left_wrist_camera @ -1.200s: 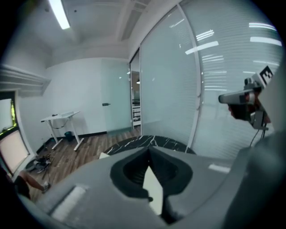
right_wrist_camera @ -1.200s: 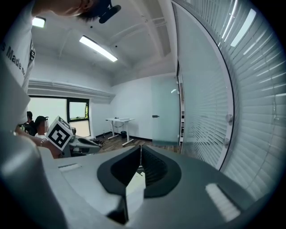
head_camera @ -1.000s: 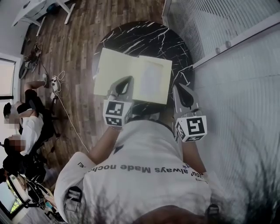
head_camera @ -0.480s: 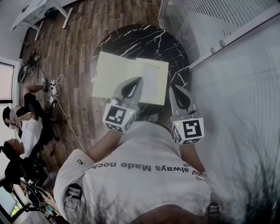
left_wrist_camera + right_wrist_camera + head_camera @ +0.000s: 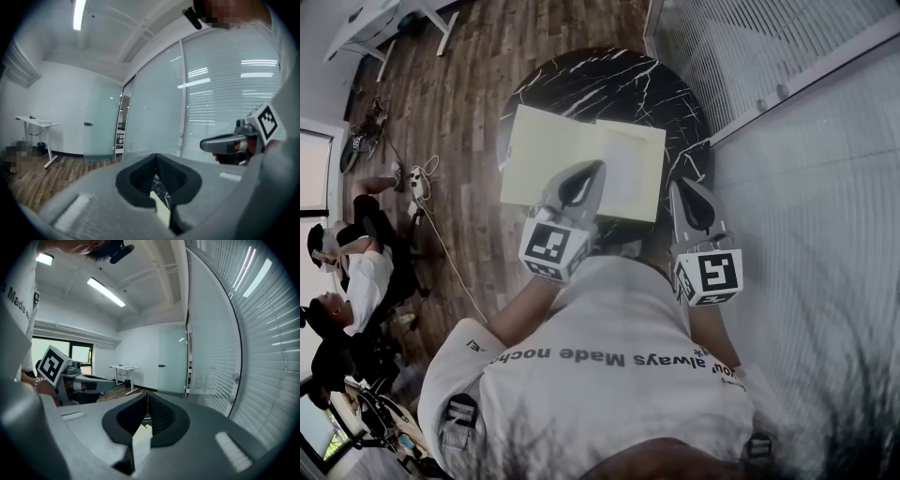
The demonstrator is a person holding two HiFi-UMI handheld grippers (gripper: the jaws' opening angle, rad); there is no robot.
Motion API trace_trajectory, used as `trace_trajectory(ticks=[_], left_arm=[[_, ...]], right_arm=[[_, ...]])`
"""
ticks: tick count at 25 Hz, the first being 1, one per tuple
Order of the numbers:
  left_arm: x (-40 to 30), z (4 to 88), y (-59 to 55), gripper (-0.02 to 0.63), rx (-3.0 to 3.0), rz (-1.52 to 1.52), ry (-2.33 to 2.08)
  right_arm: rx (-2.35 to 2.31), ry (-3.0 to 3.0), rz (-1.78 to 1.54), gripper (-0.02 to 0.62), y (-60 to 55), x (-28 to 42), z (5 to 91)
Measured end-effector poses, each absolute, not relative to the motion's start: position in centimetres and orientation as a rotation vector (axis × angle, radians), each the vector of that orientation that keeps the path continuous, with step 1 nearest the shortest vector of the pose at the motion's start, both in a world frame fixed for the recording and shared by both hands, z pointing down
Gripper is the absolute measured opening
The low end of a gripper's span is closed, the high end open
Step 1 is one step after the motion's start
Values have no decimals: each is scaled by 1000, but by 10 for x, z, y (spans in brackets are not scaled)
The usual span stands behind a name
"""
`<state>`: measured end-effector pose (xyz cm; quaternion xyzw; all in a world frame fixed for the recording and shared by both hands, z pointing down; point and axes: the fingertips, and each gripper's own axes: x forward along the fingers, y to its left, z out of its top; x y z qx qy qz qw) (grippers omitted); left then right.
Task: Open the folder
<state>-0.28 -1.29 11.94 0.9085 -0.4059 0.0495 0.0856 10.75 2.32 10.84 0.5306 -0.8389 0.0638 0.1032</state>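
On the round black table [image 5: 619,80], the yellow folder [image 5: 548,155] is lying flat near the middle. It is looking spread into two panels with a seam between them, and a paler sheet [image 5: 628,164] is showing on the right panel. Judging by that, it is already lying open and little of the opening seems left, though I cannot tell whether another flap is staying shut. The left tongs [image 5: 597,168] are hovering clenched over the folder's near edge, gripping nothing visible. The right tongs [image 5: 679,186] are likewise clenched and empty, hanging just beside its near right corner.
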Motion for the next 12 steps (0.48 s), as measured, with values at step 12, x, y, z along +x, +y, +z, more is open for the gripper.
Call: trace_trajectory(ticks=[12], left_arm=[[3, 125, -16, 2, 2692, 157, -1201]], right_arm=[[1570, -2473, 196, 6, 19, 114, 110]])
